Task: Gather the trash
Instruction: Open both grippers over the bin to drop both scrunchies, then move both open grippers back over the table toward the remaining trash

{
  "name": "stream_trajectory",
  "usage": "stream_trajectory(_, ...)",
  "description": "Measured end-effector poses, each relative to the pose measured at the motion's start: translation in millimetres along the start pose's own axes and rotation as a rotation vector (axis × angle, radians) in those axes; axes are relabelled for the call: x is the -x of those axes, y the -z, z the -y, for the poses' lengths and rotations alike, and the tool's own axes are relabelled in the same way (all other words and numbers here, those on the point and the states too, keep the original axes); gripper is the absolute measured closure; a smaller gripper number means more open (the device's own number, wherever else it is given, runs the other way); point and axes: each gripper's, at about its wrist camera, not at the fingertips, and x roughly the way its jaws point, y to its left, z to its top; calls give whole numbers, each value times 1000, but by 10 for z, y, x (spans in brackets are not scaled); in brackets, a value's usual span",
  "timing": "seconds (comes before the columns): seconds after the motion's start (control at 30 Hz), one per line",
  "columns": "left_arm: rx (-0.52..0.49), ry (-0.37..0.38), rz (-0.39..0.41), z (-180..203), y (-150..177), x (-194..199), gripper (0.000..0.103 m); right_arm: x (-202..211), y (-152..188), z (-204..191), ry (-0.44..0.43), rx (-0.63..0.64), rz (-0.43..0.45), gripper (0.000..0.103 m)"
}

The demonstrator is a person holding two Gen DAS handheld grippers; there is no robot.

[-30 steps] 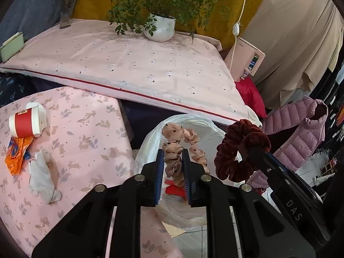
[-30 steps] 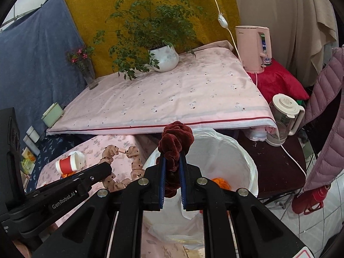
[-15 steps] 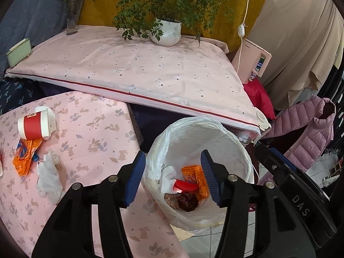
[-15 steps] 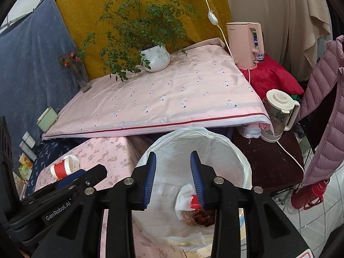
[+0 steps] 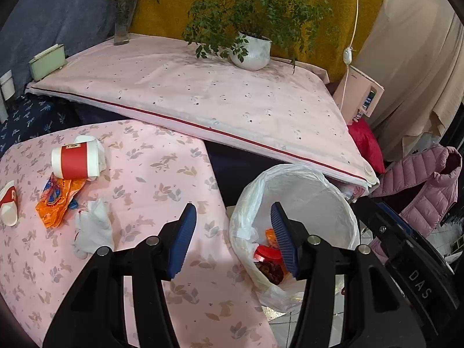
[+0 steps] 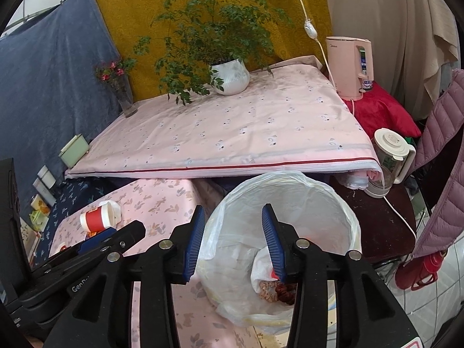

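Both grippers are now hanging empty over the white plastic-lined round bin (image 6: pixel 290 200), where a second ago each was pinching a hair scrunchie above it; the dark red velvet scrunchie (image 6: pixel 285 290) and the pale pink spotted scrunchie (image 6: pixel 266 287) are now lying together at the bottom of the liner, at about five o'clock in the right wrist view. The left gripper (image 5: pixel 232 240) is standing with its blue pads spread and nothing between them, straddling the bin's near rim and the table edge, while the right gripper (image 6: pixel 232 240) is opening its jaws wider, also with nothing between them. That means two pieces are collected and both tools are free for the next pick. What is left is sitting on the pink leaf-printed tablecloth (image 5: pixel 150 179) at about nine o'clock in the left wrist view: a red-and-white paper cup (image 5: pixel 75 162) lying on its side, a crumpled orange snack wrapper (image 5: pixel 56 200) touching it just below, a wadded white tissue (image 5: pixel 94 229) near the wrapper, and, cut off at the frame's edge, what is probably a second red-and-white cup (image 5: pixel 8 203). All of these are lying well apart from the bin.
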Motion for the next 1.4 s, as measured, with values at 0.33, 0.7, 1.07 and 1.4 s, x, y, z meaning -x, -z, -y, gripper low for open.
stream_trajectory(0.33, 85, -66, 12, -523, 65, 118, 47, -94, 124, -506, -59, 70, -34, 58)
stream_trajectory(0.7, 230, -175, 47, -1332, 190, 343, 32, -257, 372, -1161, -131, 151, -87, 53)
stream_trajectory(1.07, 375, -278, 56, -2247, 368, 566, 28, -587, 667, -1702, -200, 186, -190, 53)
stream_trajectory(1.4, 504, -375, 48, -3139, 593, 747, 25, -1061, 924, -2016, -196, 200, -285, 53)
